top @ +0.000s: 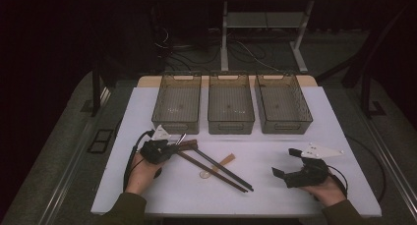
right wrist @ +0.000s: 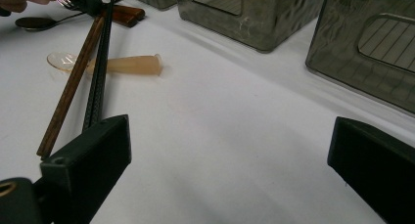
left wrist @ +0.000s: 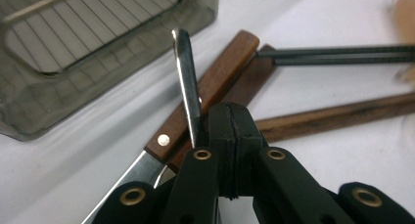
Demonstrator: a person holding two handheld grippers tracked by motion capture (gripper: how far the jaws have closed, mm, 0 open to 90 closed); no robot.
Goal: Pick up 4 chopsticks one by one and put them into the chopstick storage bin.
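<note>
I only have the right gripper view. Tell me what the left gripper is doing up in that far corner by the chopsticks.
Observer: The left gripper has its jaws shut flat against each other, tips down among the cutlery.
Operator: Say what it's got.
Observer: A thin metal handle rises along the side of one jaw. I can't tell whether it is pinched.
Operator: Name what's under it.
Observer: A knife with a riveted wooden handle lies just beneath the jaws, blade toward the gripper.
Operator: Check the bins.
Observer: From the high view, the bins stand in a row at the far edge, and all three look empty.
</note>
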